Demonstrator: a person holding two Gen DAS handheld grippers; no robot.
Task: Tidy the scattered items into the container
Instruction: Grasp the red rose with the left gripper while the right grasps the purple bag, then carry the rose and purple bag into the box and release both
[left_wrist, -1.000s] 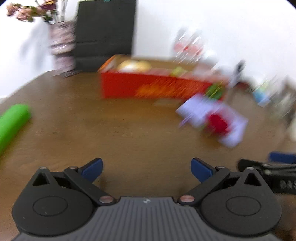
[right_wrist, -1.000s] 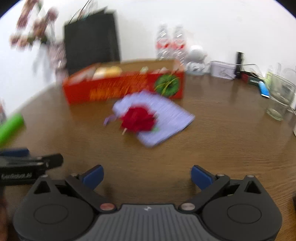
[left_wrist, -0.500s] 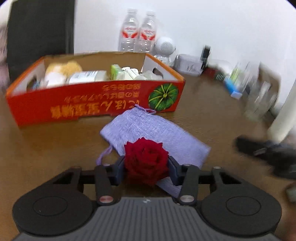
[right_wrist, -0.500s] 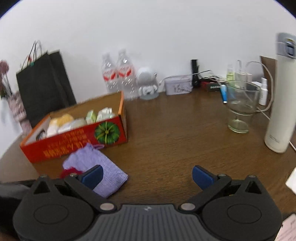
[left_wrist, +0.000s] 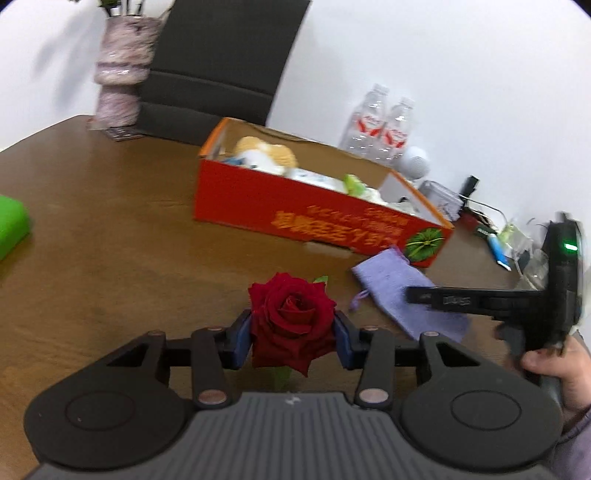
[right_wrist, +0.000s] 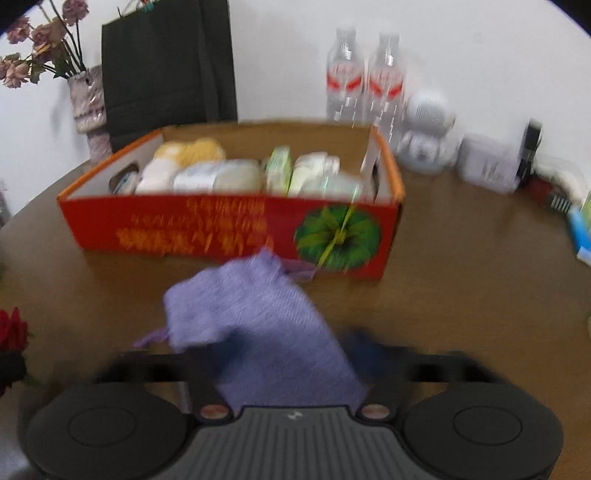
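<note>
A red rose (left_wrist: 291, 317) sits between the blue pads of my left gripper (left_wrist: 291, 334), which is shut on the bloom just above the brown table. To its right lies a purple cloth pouch (left_wrist: 384, 284), with the closed tips of my right gripper (left_wrist: 412, 295) over it. In the right wrist view the pouch (right_wrist: 258, 325) bulges up out of my right gripper (right_wrist: 288, 365), whose blurred fingers are shut on its near end. Behind it stands the red cardboard box (right_wrist: 184, 221), open on top and holding several packets and a plush item. The rose (right_wrist: 11, 328) shows at the left edge.
A green object (left_wrist: 11, 225) lies at the far left. A vase (left_wrist: 122, 74) and a black bag (left_wrist: 221, 55) stand behind the box (left_wrist: 295, 218). Two water bottles (right_wrist: 365, 77), a white figure (right_wrist: 428, 129) and small clutter line the back right. A hand (left_wrist: 554, 365) holds the right gripper.
My left gripper closed on the rose and carried it left, off the pouch. My right gripper swung back to the pouch and went from wide open to shut on it.
</note>
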